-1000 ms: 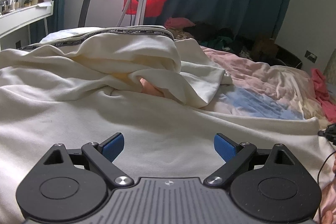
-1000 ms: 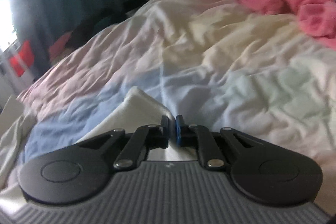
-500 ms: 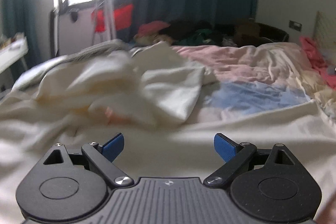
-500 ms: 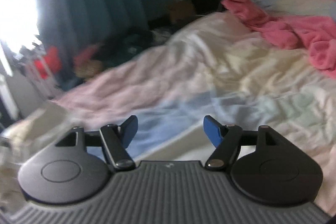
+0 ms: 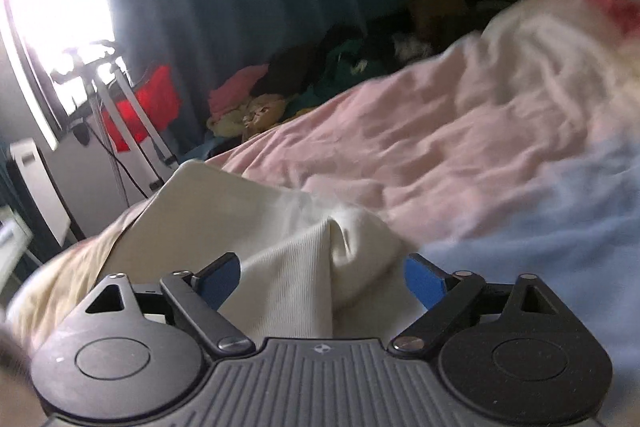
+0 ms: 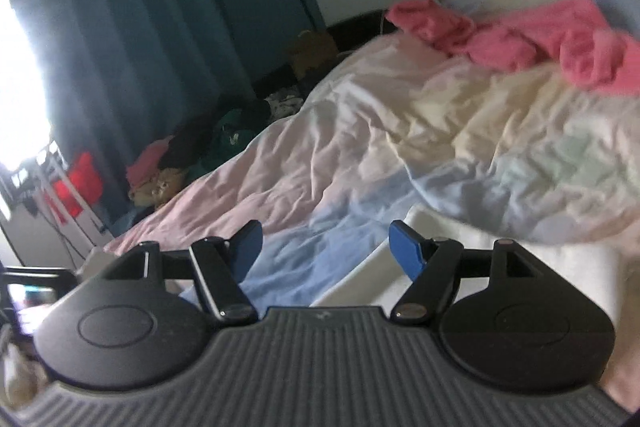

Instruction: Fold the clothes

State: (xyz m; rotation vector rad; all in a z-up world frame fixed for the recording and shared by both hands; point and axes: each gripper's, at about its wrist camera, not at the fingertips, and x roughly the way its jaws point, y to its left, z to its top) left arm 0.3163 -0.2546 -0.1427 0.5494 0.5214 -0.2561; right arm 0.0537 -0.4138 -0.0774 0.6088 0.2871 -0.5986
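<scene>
A cream ribbed garment (image 5: pixel 256 223) lies on the pastel bedspread (image 5: pixel 460 155). In the left wrist view a raised fold of it sits between the blue pads of my left gripper (image 5: pixel 322 277), which is open around the fold. My right gripper (image 6: pixel 325 249) is open and empty over the blue and pink part of the bedspread (image 6: pixel 360 163). A cream edge of the garment (image 6: pixel 520 259) shows just behind its right finger. The frames are blurred by motion.
A pink towel (image 6: pixel 520 35) lies bunched near the headboard. A pile of dark, green and pink clothes (image 5: pixel 320 75) lies beyond the far edge of the bed. Teal curtains (image 5: pixel 240 7), a bright window and a white stand with a red bag (image 5: pixel 140 107) are at the left.
My right gripper has opened and let go of the cream cloth. My left gripper has swung right and moved in over a corner fold of the garment, still open.
</scene>
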